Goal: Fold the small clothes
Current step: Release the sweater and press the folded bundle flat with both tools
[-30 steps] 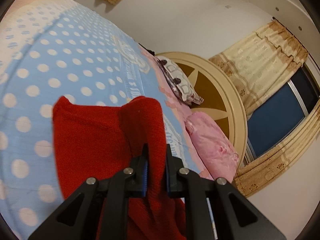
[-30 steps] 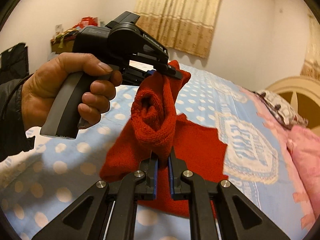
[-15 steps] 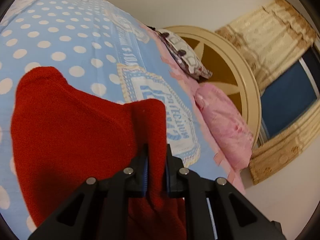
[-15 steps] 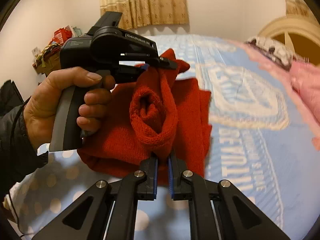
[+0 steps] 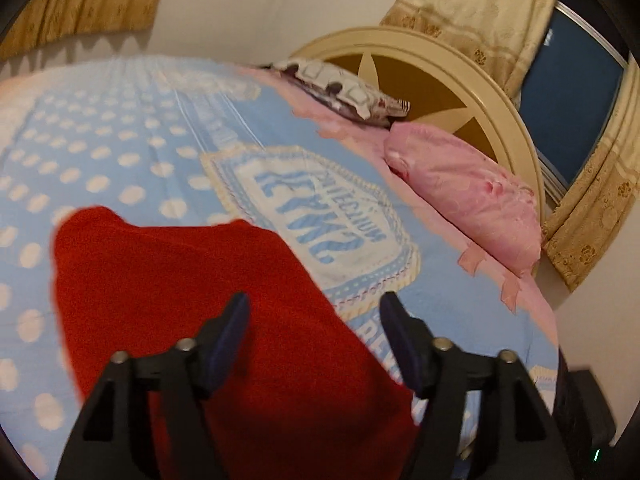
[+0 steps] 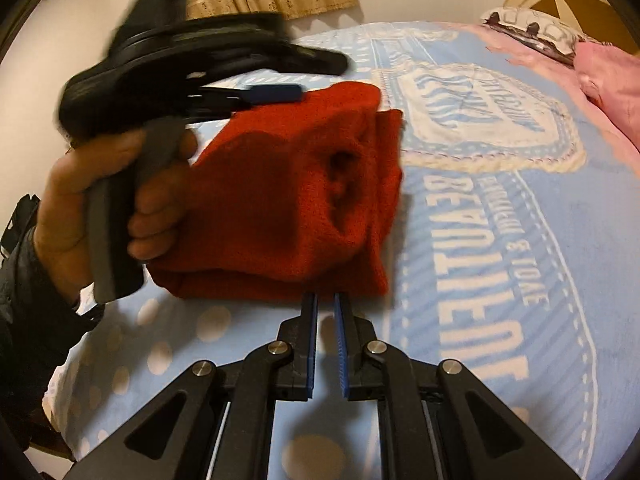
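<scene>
Now, with your left gripper just opened off the red knitted garment lying folded beside the bedspread's white crest, lift clear and keep your right gripper nearly closed, empty.

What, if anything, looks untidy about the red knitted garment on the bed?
The red knitted garment lies folded on the blue dotted bedspread, but unevenly: a puckered hollow bulges near its right side, and a lower layer sticks out past the top layer's right edge.

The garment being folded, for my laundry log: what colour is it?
Plain red knit, no pattern; clearest in the right wrist view.
</scene>
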{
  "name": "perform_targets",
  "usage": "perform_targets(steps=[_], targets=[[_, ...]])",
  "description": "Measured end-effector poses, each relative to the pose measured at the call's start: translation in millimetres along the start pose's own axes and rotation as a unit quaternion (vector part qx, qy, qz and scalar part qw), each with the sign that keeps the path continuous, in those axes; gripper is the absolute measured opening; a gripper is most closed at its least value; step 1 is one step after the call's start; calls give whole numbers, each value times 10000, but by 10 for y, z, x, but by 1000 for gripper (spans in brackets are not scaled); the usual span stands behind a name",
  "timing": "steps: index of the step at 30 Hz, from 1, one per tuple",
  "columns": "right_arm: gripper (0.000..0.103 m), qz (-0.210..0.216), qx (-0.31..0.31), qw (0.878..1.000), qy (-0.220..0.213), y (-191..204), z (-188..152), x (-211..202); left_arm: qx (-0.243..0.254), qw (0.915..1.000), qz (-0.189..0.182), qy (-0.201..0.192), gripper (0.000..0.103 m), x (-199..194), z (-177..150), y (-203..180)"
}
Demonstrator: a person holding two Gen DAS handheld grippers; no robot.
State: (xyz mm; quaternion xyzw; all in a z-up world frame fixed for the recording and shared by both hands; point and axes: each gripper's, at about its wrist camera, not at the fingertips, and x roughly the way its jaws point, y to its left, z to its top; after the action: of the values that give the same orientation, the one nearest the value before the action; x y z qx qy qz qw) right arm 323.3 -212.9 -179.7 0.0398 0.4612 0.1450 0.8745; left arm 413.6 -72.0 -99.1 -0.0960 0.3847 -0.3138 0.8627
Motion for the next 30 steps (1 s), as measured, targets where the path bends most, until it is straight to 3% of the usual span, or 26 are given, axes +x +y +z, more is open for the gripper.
perform_targets(steps=[1,3,4,5,6,10,13,15,16,17,21,25,27,30], targets=[[11,-123,-55,9999,-64,-5,-4,-58,34,9999,60,-85,74,-84,-30,21],[31,-258,-157,9993,-205,-8,18,-172,96,9993,290,-235,76,-330,-173,96],[63,-212,-210,9991,-300,-4,64,-254,112,9990,336,-288,76,-382,-202,117],[81,-147,-227,9990,-368,-3,98,-297,132,9984,415,-360,79,-462,-259,147],[81,-65,-231,9985,-485,3,160,-355,149,9975,548,-410,84,-550,-338,178],[81,31,-252,9970,-726,75,498,-347,208,9964,695,-443,89,-674,-598,205],[77,132,-98,9984,-543,39,713,-74,224,9967,703,-344,90,-624,-743,232],[54,74,175,9995,-264,-72,822,210,294,9962,758,-305,90,-579,-779,230],[33,188,357,9992,-10,-139,847,367,324,9961,765,-308,90,-575,-789,228],[23,245,448,9987,58,-150,836,412,355,9958,779,-316,90,-570,-803,232],[15,39,398,9990,-195,-114,672,229,468,9962,708,-180,90,-527,-905,248],[15,-299,367,9989,-72,-198,529,269,726,9942,795,86,94,-394,-984,185],[15,-285,467,9985,-29,-249,555,312,620,9942,839,247,94,-330,-996,235],[17,-185,505,9985,57,-237,635,318,391,9964,747,104,94,-428,-972,304]])
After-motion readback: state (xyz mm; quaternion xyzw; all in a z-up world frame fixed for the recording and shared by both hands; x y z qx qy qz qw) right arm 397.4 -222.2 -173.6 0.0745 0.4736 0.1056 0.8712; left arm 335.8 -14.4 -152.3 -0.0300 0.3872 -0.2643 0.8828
